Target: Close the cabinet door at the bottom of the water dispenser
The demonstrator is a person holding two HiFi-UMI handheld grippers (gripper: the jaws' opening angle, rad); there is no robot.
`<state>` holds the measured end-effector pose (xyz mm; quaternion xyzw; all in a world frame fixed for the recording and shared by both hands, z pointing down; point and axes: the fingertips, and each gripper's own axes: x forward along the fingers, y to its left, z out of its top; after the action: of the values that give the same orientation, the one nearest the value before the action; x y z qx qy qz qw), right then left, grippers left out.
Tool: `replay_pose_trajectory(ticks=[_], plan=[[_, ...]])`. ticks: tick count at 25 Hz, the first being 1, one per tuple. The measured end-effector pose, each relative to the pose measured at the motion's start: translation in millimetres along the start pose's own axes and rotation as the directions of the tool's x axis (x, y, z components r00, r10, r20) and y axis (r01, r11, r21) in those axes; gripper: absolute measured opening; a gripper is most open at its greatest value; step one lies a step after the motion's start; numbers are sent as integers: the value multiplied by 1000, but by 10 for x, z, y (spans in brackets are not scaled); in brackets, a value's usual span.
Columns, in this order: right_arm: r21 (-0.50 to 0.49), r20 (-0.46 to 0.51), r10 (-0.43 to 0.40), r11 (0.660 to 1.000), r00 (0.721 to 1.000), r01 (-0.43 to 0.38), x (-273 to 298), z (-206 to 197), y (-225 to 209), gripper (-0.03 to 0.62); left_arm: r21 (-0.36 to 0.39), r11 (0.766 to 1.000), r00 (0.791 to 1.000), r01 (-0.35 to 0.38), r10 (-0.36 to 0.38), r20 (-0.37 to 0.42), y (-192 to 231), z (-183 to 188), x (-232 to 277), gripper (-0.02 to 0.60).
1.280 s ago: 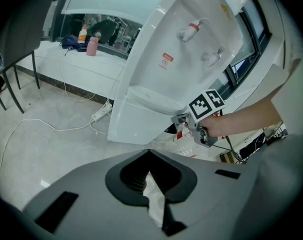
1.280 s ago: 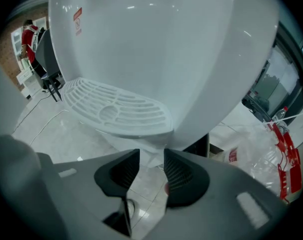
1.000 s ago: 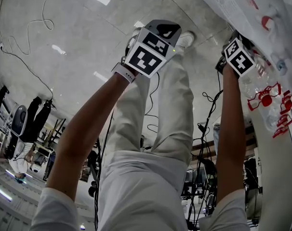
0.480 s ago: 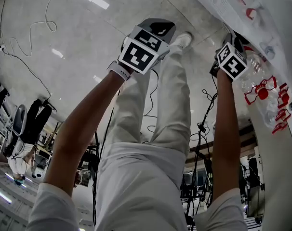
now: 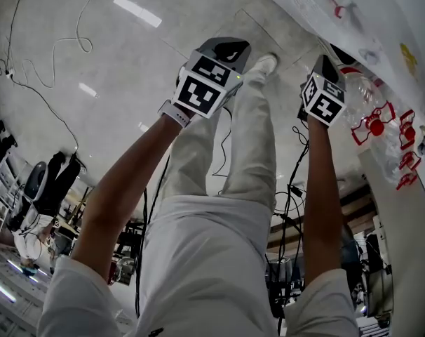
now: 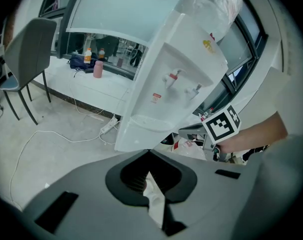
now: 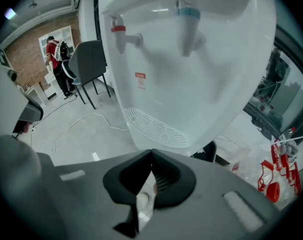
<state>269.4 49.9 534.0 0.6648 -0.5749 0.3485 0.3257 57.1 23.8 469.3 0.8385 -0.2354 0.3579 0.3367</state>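
Left gripper (image 6: pixel 149 153): tips pressed together, empty. Right gripper (image 7: pixel 151 153): just closed, tips together, empty. Dispenser (image 7: pixel 191 59) close ahead of both, upper right in head view. Bottom door not made out.

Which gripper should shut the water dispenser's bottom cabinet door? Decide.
Right, probably: the right gripper is close to the water dispenser, which fills its view; the left gripper sees it farther off.

White sleeves (image 5: pixel 79 297), pale trousers (image 5: pixel 212 258), white shoe (image 5: pixel 264 63), white wrist strap (image 5: pixel 174 111); left gripper (image 6: pixel 150 154) and right gripper (image 7: pixel 151 153) grey, each bearing a black-and-white marker cube (image 5: pixel 202 86)
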Motion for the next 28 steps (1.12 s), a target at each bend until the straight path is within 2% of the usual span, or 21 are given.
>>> replay_pose_trajectory(ticks=[6, 11, 16, 22, 28], plan=[[-68, 11, 84, 994, 996, -83, -399, 200, 356, 11, -32, 999, 1000, -16, 17, 26, -116, 53, -310, 6], [-104, 38, 166, 981, 985, -161, -815, 447, 773, 11, -98, 995, 999, -33, 36, 39, -76, 84, -727, 6], [-173, 62, 237, 959, 970, -223, -1248, 640, 1005, 11, -142, 989, 994, -28, 42, 98, -189, 246, -1167, 6], [-197, 73, 325, 932, 943, -306, -1822, 860, 1283, 11, -175, 984, 983, -18, 49, 175, -359, 485, -1750, 6], [-249, 130, 368, 911, 921, -329, -2417, 1222, 1518, 11, -170, 985, 968, -10, 52, 246, -435, 743, -2292, 6]])
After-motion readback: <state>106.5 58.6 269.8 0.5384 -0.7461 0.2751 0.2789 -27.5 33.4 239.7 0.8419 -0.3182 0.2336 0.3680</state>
